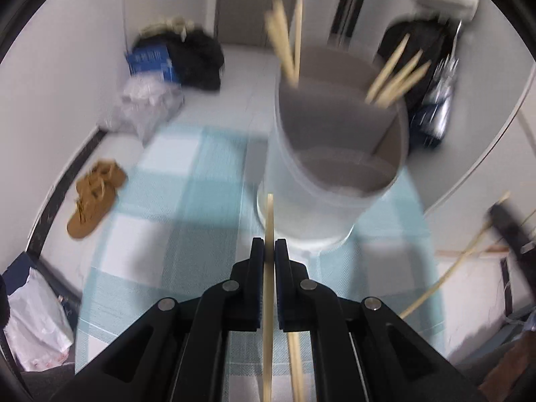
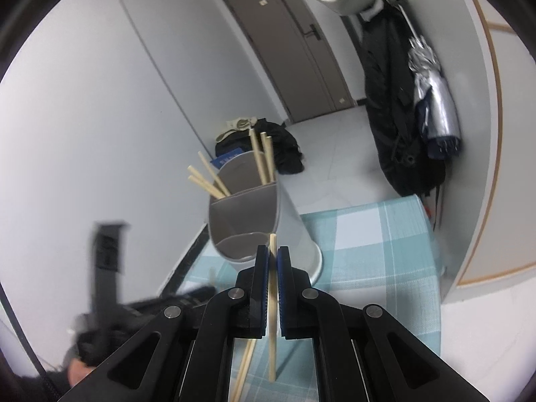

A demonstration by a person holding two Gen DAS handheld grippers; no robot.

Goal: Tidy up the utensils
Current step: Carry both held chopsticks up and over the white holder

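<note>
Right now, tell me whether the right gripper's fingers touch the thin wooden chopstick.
Touching. The right wrist view shows the right gripper clamping the thin wooden chopstick between both pads.

- Centre-right of the left wrist view, the grey divided plastic holder (image 1: 338, 154) stands ahead; its front compartment is open.
- Pale wooden chopsticks (image 1: 395, 73) crowd its rear compartments.
- The blue checked bench cloth (image 1: 160, 221) lies bare at left.

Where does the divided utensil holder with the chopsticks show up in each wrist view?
Left wrist: the utensil holder fills the centre-right, just beyond the left claw, which is shut on a chopstick.
Right wrist: the holder stands at centre, slightly left, just past the right claw, shut on another chopstick.
Shared landmark: the blue checked tablecloth under the holder.
</note>
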